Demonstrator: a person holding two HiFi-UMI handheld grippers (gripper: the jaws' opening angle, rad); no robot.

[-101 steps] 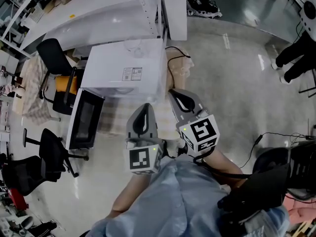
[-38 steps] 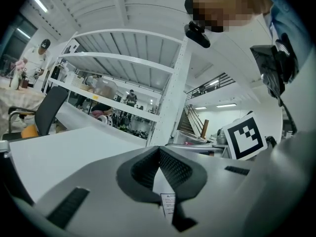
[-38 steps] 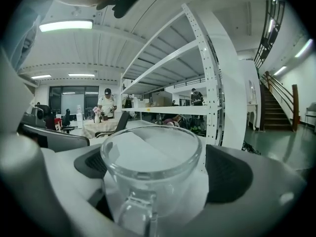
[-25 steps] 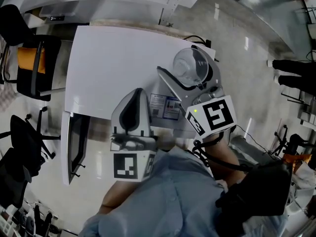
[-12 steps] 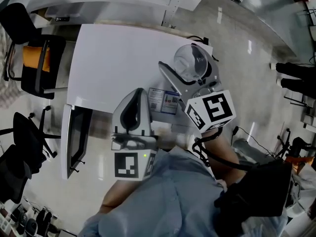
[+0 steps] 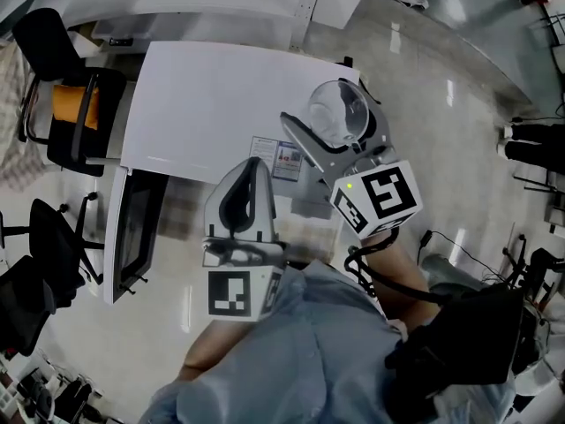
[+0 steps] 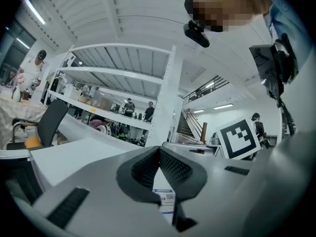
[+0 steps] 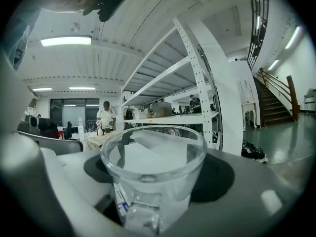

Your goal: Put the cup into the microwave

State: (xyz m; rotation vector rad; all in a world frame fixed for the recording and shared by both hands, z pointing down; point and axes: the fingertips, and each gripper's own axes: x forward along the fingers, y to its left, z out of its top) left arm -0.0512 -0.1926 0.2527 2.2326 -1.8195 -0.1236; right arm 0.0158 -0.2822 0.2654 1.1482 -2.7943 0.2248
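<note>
Right gripper point(image 6: 336, 127): level, jaws clamped on glass cup point(image 8: 153, 164) over microwave's point(image 6: 203, 104) right edge.
Left gripper point(image 6: 251, 164): level alongside, jaws together, empty.
Hidden: microwave interior, beneath its top.

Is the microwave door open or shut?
Open: the dark-windowed door stands swung out from the white microwave, seen from above.

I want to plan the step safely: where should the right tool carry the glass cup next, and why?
Probably bring the right tool, which grips the glass cup, down in front of the microwave. The cup hangs above the white top, while the door stands open at the lower left of the head view, so the opening lies lower.
</note>
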